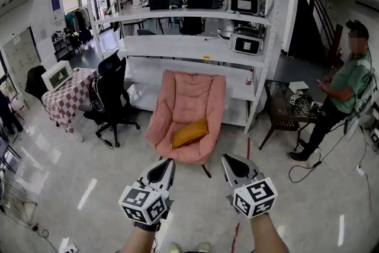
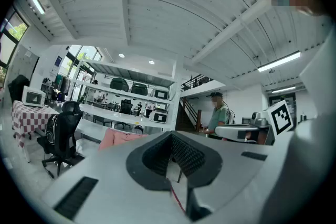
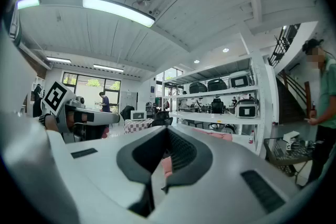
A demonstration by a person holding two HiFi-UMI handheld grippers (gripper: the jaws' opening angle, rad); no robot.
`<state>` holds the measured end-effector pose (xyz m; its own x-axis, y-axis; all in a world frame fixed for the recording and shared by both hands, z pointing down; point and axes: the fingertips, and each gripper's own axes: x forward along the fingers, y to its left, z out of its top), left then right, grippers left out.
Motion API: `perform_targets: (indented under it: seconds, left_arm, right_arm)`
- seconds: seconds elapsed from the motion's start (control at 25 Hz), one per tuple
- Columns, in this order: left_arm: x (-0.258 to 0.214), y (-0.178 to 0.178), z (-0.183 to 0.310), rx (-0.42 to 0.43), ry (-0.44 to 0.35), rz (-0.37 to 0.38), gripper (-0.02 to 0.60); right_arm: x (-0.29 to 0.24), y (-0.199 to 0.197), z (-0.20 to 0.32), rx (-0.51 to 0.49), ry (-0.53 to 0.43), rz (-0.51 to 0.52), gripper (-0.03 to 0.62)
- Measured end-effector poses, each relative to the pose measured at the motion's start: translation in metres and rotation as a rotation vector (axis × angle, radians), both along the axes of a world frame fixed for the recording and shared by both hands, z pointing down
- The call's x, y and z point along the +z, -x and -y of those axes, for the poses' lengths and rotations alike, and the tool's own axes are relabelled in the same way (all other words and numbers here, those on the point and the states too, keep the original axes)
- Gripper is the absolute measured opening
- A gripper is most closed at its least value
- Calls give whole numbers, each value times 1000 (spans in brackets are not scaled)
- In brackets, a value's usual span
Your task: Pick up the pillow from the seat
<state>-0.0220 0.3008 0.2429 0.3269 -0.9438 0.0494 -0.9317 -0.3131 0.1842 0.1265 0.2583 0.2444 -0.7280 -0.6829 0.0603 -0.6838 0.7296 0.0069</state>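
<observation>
An orange-yellow pillow (image 1: 189, 132) lies on the seat of a pink padded chair (image 1: 188, 95), in the middle of the head view. Both grippers hang side by side over the floor, on the near side of the chair and apart from it. My left gripper (image 1: 166, 163) points at the chair's front edge, its jaws together with nothing between them. My right gripper (image 1: 227, 160) is shut and empty too. In the left gripper view, part of the pink chair (image 2: 118, 138) shows beyond the shut left gripper (image 2: 170, 136). The right gripper (image 3: 167, 131) faces the chair (image 3: 215, 135) and the shelves.
White shelving (image 1: 195, 47) with microwaves stands behind the chair. A black office chair (image 1: 112, 95) and a table with a checked cloth (image 1: 68, 98) stand at the left. A seated person (image 1: 343, 89) and a small dark table (image 1: 287, 109) are at the right. A red line (image 1: 246, 148) runs along the floor.
</observation>
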Motion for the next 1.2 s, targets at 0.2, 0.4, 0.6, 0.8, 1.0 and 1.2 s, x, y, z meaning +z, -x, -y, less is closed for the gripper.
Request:
perform_targets:
  seconds: [0.2,0.4,0.6,0.8,1.0,1.2]
  left_arm:
    - [1,-5,1,-2,-2,-1,5]
    - [0,-6,2,-3,-1,-3,5]
    - [1,-9,5,-2,-10,-9,5]
    - [5,-19,11,1,-8,-6,5]
    - [5,-36,21,-2,-12,2,5]
    - [3,-50,32,-6,-19,11,5]
  right_arm:
    - [1,-3,1,-7,-5,-5,2]
    - [1,-2,1,-13,-8,-8,2]
    - [3,-7,5,-17,15,35,2]
    - [5,-19,9,-15,25,60,3]
    - [4,-36,17,-18,21,66,3]
    - [7,-52,24,-20,17,67,3]
